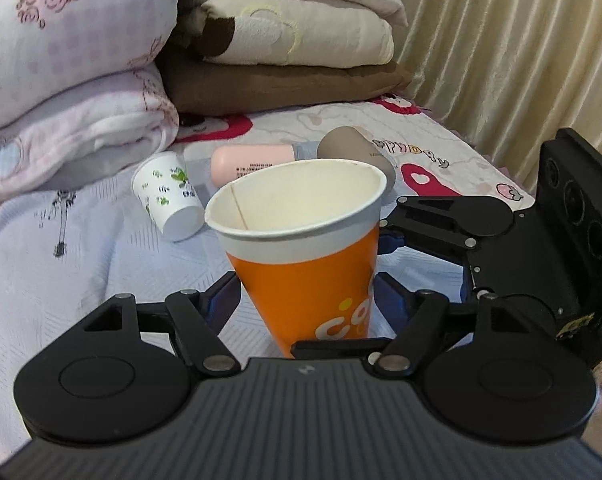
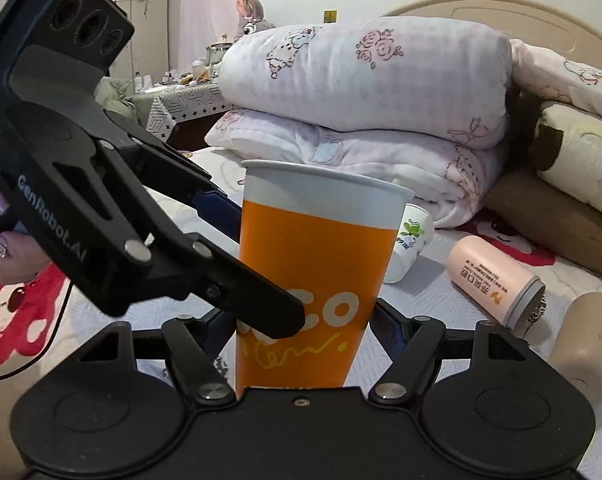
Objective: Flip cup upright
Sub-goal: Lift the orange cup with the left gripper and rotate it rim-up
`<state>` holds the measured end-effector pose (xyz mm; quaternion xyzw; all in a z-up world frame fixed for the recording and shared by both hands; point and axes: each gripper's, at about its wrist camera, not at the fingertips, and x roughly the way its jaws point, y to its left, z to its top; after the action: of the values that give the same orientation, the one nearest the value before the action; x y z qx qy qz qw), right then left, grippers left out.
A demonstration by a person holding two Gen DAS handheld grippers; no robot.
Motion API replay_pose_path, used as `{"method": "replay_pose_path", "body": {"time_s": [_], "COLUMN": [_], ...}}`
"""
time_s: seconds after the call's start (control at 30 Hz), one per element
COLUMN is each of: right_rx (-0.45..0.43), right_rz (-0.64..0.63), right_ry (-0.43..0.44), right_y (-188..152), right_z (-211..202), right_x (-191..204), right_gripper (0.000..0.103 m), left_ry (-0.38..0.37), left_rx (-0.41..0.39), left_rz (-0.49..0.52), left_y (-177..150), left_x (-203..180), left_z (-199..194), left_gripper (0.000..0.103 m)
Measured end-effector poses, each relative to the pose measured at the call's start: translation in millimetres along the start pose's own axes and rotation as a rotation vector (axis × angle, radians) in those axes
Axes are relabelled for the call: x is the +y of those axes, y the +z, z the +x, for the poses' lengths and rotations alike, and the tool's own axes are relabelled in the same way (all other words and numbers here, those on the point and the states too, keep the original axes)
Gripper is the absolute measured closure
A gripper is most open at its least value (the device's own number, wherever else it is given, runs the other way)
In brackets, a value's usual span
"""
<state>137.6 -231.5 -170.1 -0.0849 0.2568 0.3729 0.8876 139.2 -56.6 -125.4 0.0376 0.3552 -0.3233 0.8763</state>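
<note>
An orange paper cup (image 1: 301, 256) with a white rim stands mouth up, slightly tilted, above the bed; it also shows in the right wrist view (image 2: 309, 272). My left gripper (image 1: 305, 296) has its blue-padded fingers against both sides of the cup. My right gripper (image 2: 305, 320) also closes on the cup's lower body from another side; it shows in the left wrist view (image 1: 385, 236) at the cup's right. Both grippers hold the cup.
A small white cup (image 1: 169, 196) lies on its side behind, with a pink bottle (image 1: 253, 162) and a beige bottle (image 1: 357, 152). Folded quilts (image 1: 69, 60) and pillows (image 1: 285, 36) are stacked at the back. A curtain (image 1: 521, 48) hangs at right.
</note>
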Motion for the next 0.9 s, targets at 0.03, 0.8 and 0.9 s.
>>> {"method": "replay_pose_path", "body": {"time_s": [0.03,0.8,0.9], "right_rx": [-0.009,-0.171,-0.151], "right_rz": [-0.004,-0.089,-0.052], "right_ry": [-0.005,-0.247,-0.22], "right_y": [-1,-16,-17], "right_z": [0,52,54], "right_x": [0,-25,-29], "right_gripper": [0.026,0.026,0.026], "left_ry": [0.004,0.104,0.095], "left_rx": [-0.01,-0.112,-0.102], "left_rz": [0.008,0.116,0.096], "left_y": [-1,15,11], "left_x": [0,11,13], "left_z": [0,63,65], "left_gripper": [0.031,0.031,0.031]}}
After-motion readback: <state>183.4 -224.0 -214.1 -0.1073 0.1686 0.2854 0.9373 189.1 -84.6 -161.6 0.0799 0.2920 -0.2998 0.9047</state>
